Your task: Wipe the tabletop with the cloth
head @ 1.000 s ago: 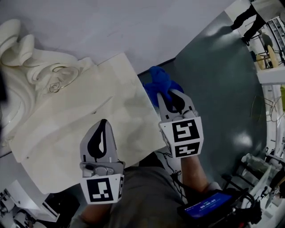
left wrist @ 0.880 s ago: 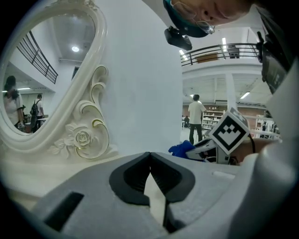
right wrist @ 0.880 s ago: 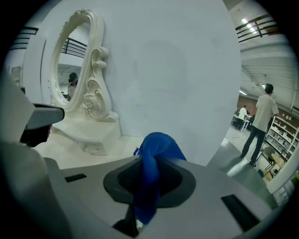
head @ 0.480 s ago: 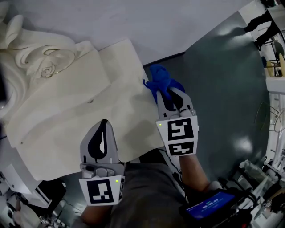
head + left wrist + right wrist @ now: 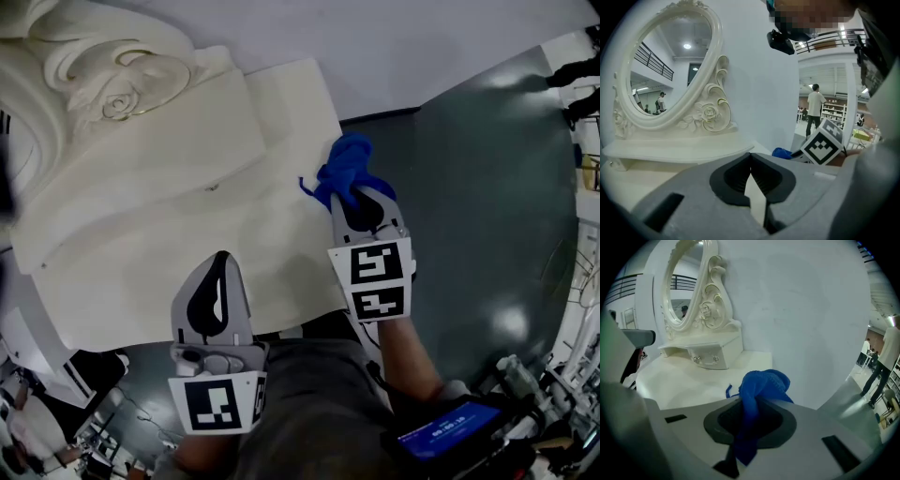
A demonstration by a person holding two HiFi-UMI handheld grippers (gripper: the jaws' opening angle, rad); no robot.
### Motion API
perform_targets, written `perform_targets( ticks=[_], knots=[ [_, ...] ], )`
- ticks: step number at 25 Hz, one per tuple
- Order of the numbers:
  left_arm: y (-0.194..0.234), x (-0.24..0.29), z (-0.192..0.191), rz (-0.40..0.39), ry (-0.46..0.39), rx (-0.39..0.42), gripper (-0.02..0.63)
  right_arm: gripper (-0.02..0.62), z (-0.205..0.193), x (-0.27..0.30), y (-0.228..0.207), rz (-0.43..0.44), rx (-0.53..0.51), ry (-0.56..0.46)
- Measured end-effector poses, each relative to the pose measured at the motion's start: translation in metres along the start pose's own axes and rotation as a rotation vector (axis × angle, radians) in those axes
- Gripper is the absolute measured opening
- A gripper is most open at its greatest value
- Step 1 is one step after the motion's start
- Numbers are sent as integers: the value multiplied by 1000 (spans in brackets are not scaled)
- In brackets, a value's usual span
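The right tongs point(image 5: 362, 194) are clamped on the blue cloth point(image 5: 344, 167). The cloth is bunched up: a strip runs down between the jaws and the bulk bulges out past their tips. It sits at the right edge of the white bench point(image 5: 169, 272); whether it touches the top, I cannot tell. The left tongs point(image 5: 217, 269) are closed, tips together with nothing between them, over the bench's near edge and apart from the cloth. An ornate mirror point(image 5: 112, 80) stands at the back.
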State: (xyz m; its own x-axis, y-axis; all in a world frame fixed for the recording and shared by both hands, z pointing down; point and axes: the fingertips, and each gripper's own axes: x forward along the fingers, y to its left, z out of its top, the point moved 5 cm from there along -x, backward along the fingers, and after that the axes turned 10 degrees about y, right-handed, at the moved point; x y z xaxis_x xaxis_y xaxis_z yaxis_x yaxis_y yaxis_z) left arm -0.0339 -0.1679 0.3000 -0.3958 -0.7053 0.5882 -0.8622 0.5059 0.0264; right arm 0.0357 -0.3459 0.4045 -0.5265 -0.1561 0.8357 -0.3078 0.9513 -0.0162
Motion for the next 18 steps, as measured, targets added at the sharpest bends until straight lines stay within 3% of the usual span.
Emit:
perform_targets(
  ticks=[12,18],
  knots=[
    [37,-17,-25,-12,30,-70,15,51,7,9,27,-56,-24,26],
    [56,-26,-27,3,-10,-68,15,51,9,12,52,-39,-34,29]
  ],
)
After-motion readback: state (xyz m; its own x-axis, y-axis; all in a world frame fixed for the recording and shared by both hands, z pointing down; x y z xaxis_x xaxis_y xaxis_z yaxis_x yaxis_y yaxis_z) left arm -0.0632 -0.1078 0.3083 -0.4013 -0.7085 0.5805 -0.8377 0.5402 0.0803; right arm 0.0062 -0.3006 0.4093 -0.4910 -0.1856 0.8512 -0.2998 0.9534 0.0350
